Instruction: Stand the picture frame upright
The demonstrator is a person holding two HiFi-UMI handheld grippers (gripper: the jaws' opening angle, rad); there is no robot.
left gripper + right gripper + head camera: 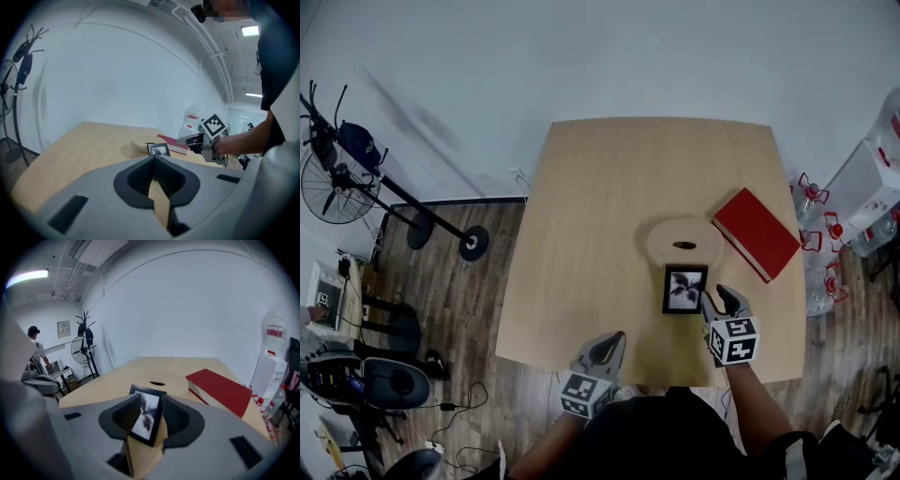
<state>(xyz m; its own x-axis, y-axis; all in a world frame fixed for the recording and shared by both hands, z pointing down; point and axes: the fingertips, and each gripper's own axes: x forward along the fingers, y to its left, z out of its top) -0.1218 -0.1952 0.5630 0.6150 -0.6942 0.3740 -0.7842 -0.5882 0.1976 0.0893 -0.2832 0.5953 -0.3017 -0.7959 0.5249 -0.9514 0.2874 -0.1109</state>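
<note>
The black picture frame (684, 289) with a black-and-white photo stands on the wooden table (600, 206), leaning back, just in front of a round wooden board (684, 242). My right gripper (717, 300) is at the frame's right side. In the right gripper view the frame (146, 416) stands between the open jaws of my right gripper (147, 401), and I see no pad pressing on it. My left gripper (614, 339) hangs over the table's near edge with its jaws together and nothing in them. From the left gripper view the frame (158, 149) shows upright beyond my left gripper (153, 159).
A red book (757, 232) lies to the right of the round board, near the table's right edge. Water bottles (811, 216) stand on the floor at the right. A fan (333, 187) and a coat stand are off to the left.
</note>
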